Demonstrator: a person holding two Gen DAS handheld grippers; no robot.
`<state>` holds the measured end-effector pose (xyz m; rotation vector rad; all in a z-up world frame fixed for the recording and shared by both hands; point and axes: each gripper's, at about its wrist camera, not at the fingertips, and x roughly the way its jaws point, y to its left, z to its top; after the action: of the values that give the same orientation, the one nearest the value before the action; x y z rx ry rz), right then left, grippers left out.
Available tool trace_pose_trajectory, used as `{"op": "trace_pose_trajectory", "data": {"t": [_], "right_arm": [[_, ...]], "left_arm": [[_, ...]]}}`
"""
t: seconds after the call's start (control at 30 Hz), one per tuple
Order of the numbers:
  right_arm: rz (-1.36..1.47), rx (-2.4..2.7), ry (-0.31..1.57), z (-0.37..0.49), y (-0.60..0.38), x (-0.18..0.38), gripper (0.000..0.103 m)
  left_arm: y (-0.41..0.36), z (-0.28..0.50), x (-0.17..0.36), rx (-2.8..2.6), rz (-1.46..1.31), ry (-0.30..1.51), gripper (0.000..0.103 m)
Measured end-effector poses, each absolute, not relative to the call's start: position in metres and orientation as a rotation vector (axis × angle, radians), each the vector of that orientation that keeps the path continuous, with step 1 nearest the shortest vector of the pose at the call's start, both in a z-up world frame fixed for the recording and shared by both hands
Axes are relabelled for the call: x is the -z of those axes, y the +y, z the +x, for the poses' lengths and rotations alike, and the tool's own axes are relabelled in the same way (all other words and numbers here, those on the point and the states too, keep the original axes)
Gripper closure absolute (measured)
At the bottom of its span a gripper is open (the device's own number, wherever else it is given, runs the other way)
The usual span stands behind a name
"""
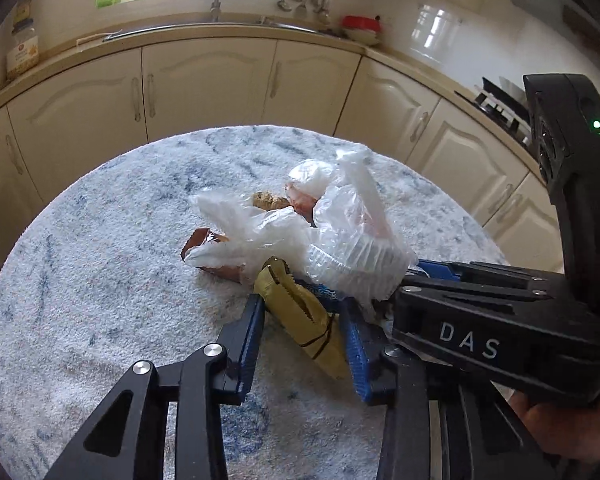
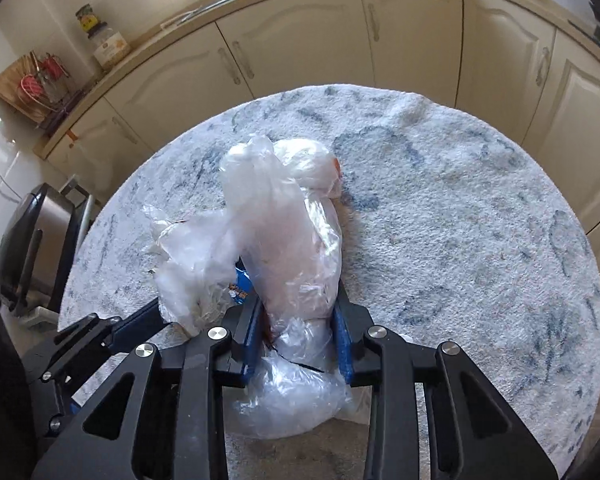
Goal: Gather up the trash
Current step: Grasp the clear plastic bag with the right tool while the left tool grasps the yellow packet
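Observation:
A heap of trash lies on a round white-and-blue rug (image 1: 100, 280): crumpled clear plastic bags (image 1: 340, 232), a brown wrapper (image 1: 204, 244) and a gold wrapper (image 1: 300, 320). My left gripper (image 1: 302, 308) is shut on the gold wrapper, whose sides touch both blue fingers. In the right wrist view, my right gripper (image 2: 298, 304) is shut on a long clear plastic bag (image 2: 296, 248), squeezed between its pads. A blue packet (image 2: 242, 284) peeks out beside it. The right gripper's black body (image 1: 480, 320) crosses the left wrist view at right. What lies under the bags is hidden.
Cream kitchen cabinets (image 1: 204, 84) curve around the rug's far side, with a sink and counter above. A steel pedal bin (image 2: 36, 240) stands off the rug's left edge. The rug's right half (image 2: 480, 220) is bare. A hob (image 1: 500, 108) is at the far right.

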<state>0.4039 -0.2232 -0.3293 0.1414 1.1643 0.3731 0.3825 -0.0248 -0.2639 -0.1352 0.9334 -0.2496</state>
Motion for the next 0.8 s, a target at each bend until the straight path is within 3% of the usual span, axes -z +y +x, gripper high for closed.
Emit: {"op": "trace_pose_trajectory", "data": {"t": [0.37,0.8], "right_arm": [[0.225,-0.318,1.071,0.353,-0.272,0.3,0.075],[0.275,-0.287,1.07,0.266,-0.293,0.297,0.076]], "left_arm": [[-0.003,0.38,0.269,0.306,-0.129,0.907,0.081],[0.003,0.281,0.255,0.336,-0.096,0.878,0.086]]}}
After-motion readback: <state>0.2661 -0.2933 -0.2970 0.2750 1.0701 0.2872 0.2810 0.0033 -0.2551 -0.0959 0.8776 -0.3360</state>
